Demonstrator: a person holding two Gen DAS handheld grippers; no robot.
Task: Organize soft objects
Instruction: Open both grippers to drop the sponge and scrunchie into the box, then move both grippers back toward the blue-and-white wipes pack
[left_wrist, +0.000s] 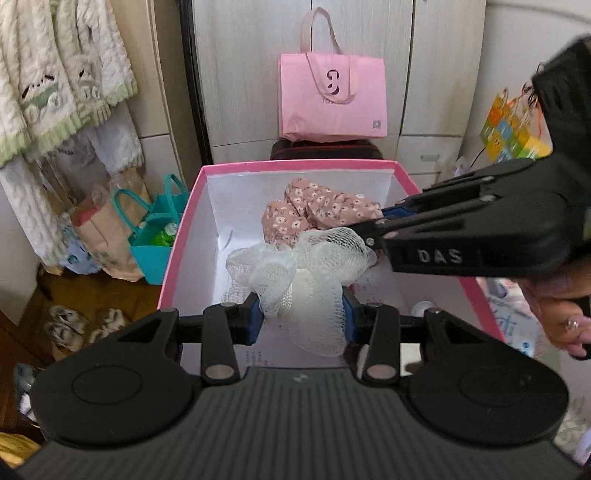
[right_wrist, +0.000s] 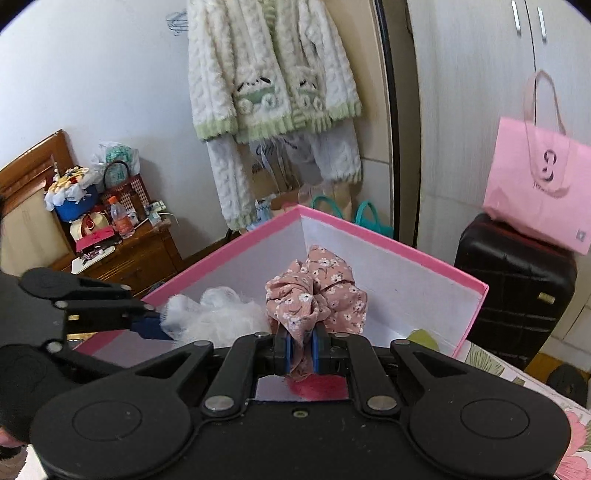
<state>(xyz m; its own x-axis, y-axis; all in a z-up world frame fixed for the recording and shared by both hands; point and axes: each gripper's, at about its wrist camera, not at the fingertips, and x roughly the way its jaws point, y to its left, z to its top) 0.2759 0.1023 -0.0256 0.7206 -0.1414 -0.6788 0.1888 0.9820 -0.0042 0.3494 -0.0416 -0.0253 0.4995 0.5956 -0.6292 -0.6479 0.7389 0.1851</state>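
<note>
Mesh (left_wrist: 295, 273) is hanging over the pink box (left_wrist: 295, 165), the left gripper (left_wrist: 301, 317) pinching it in narrow jaws. Right gripper (right_wrist: 303, 349) is clamping the floral scrunchie (right_wrist: 317, 295), jaws nearly closed on it, above the box's far corner.

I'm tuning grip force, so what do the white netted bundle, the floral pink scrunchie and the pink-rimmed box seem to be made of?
White netted bundle: open mesh, probably nylon, with holes visible, matte. Floral pink scrunchie: thin woven fabric, gathered into soft folds, matte print. Pink-rimmed box: likely cardboard, with stiff flat walls and a plain white lining.
</note>
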